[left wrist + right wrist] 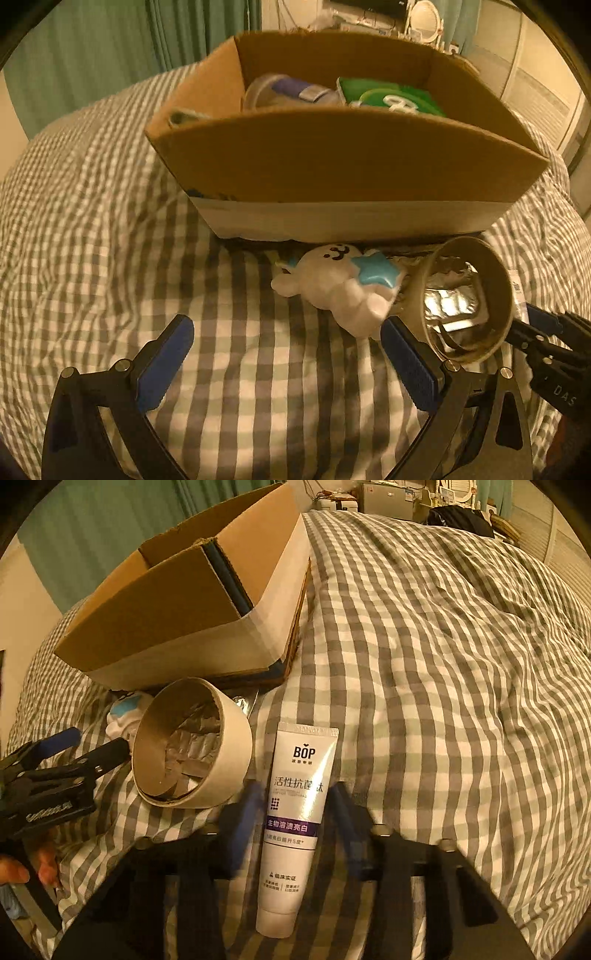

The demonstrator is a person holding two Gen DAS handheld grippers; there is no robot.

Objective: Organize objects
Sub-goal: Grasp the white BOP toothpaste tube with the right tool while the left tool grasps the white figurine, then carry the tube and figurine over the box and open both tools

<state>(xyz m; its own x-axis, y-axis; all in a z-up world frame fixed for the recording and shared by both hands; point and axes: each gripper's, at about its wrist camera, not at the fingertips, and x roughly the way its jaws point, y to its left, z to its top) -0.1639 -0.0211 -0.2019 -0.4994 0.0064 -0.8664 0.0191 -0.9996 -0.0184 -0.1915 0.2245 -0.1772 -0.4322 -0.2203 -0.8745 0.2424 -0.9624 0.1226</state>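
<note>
On the checked bedspread (92, 221), left wrist view: left gripper (291, 354) low in frame, jaws spread wide, only cloth between the blue pads (166, 362). Straight ahead, an open cardboard box (332, 162), upright, with a white band along the base. Inside it, a clear container with a purple part (280, 92) on the left and a green packet (391, 98) on the right. Just in front of the box, a white plush toy (340, 284) with a blue star on its chest, lying on the cloth. Touching the toy's right side, a round cardboard tub (469, 299) tipped on its side, mouth toward the camera, crumpled foil within. Right gripper (528, 321) at the right edge, close by the tub's rim.

Right wrist view: right gripper (295, 827) blurred, jaws apart, one on each side of a white toothpaste tube (295, 812); contact with the tube impossible to tell. Tube flat on the bedspread (443, 664), cap toward the camera, crimped end toward the box (166, 620). Left of the tube, the tub (192, 746) on its side, with the plush toy (125, 712) half hidden behind. Further left, the left gripper (88, 746) near the tub, held by a hand (22, 867) at the frame edge.
</note>
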